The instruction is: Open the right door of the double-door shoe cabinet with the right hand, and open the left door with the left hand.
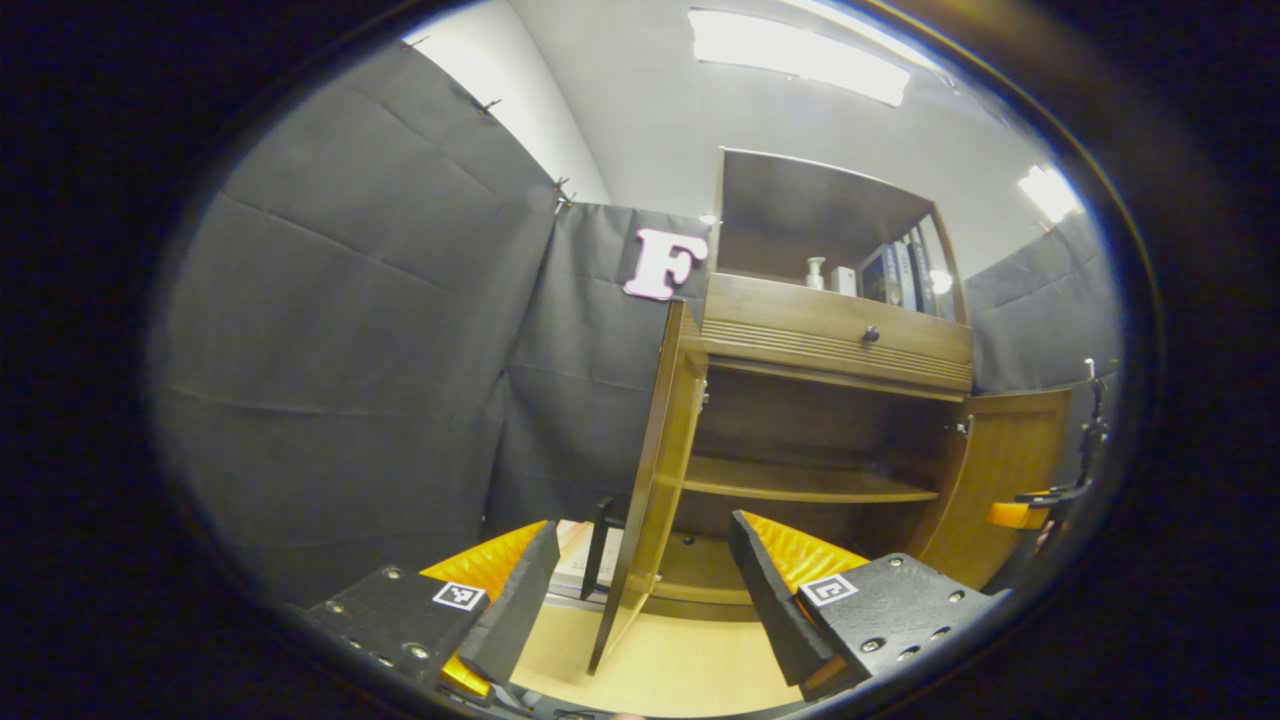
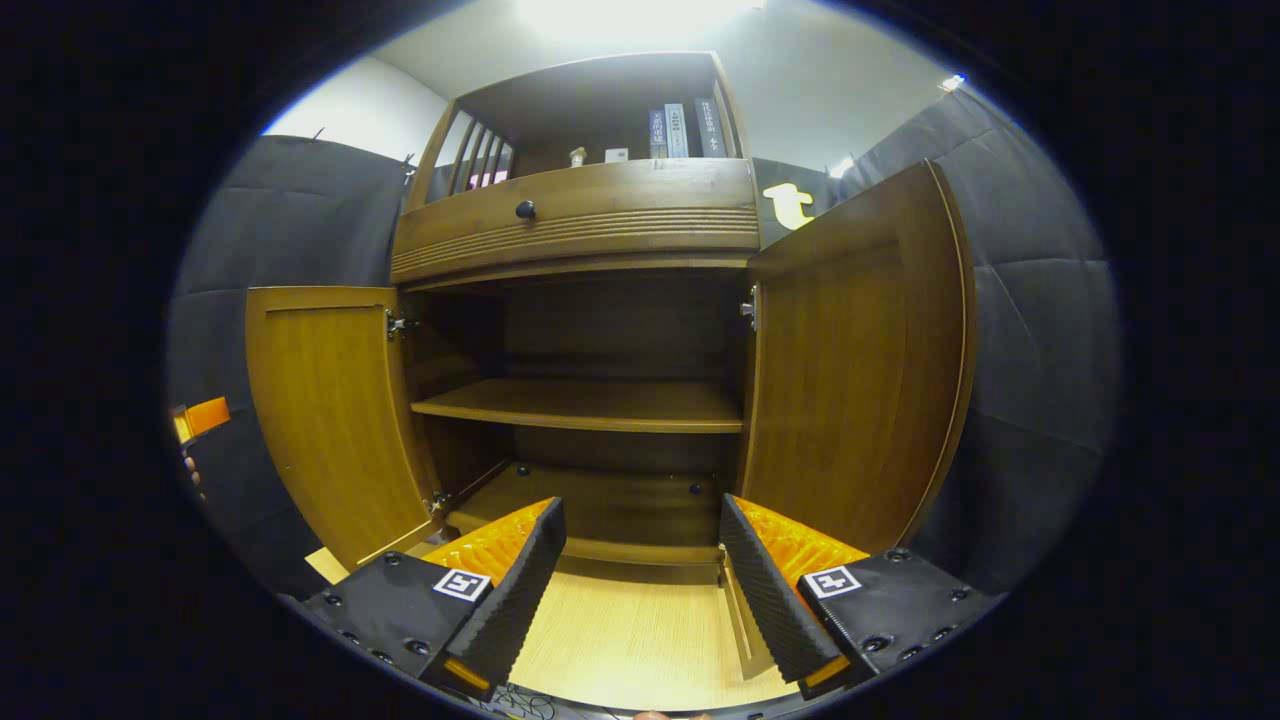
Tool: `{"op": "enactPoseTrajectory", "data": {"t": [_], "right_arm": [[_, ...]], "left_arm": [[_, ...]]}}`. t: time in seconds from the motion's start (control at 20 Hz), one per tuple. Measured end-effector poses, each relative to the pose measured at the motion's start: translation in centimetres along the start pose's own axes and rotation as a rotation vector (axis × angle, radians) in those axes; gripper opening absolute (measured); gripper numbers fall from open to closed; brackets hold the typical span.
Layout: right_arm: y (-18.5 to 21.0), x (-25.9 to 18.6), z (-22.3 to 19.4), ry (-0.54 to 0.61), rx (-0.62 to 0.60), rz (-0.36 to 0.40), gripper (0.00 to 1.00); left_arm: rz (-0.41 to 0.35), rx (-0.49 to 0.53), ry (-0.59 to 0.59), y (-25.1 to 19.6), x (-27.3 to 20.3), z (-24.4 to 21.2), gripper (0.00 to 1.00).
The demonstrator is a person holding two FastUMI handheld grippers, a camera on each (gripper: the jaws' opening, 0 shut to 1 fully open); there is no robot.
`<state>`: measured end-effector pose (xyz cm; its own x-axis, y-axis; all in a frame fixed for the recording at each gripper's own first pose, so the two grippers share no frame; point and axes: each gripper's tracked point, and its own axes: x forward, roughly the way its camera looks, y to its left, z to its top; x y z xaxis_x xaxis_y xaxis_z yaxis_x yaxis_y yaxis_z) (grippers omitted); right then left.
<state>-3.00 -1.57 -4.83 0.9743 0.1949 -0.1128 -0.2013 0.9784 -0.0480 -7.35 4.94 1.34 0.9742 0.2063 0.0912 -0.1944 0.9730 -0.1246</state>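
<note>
The left gripper (image 1: 640,590) carries two wedge-shaped fingers (image 1: 525,600) with ribbed inner faces, each bolted to a flat block studded with round screws. A small square black-and-white marker sits on top of each block. The right gripper (image 2: 640,580) is built the same: ridged fingers (image 2: 760,590), screw heads along the near edges, one square marker per side.

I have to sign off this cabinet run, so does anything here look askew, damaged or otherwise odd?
Nothing stands out. The left door and right door both hang open and straight on their hinges, the shelf sits level and bare, and the drawer above is closed. Both hand-held grippers, left and right, are open and apart from the doors.
</note>
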Motion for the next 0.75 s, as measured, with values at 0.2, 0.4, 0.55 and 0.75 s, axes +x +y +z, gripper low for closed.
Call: {"op": "enactPoseTrajectory", "data": {"t": [0.2, 0.4, 0.55, 0.75], "right_arm": [[-0.8, -0.2, 0.0, -0.007, 0.029, 0.057, 0.93], [-1.6, -0.2, 0.2, -0.025, 0.016, 0.082, 0.93], [-1.7, -0.6, -0.1, -0.025, 0.019, 0.096, 0.93], [-0.8, -0.3, 0.0, -0.018, 0.031, 0.132, 0.93]], "left_arm": [[0.024, 0.018, -0.024, -4.6, -0.6, 0.4, 1.00], [0.019, 0.045, -0.007, -8.3, -0.1, 0.0, 1.00], [0.032, 0.075, -0.010, -10.0, 0.1, -0.5, 1.00], [0.056, 0.072, 0.004, -10.3, 0.6, -1.2, 1.00]]}}
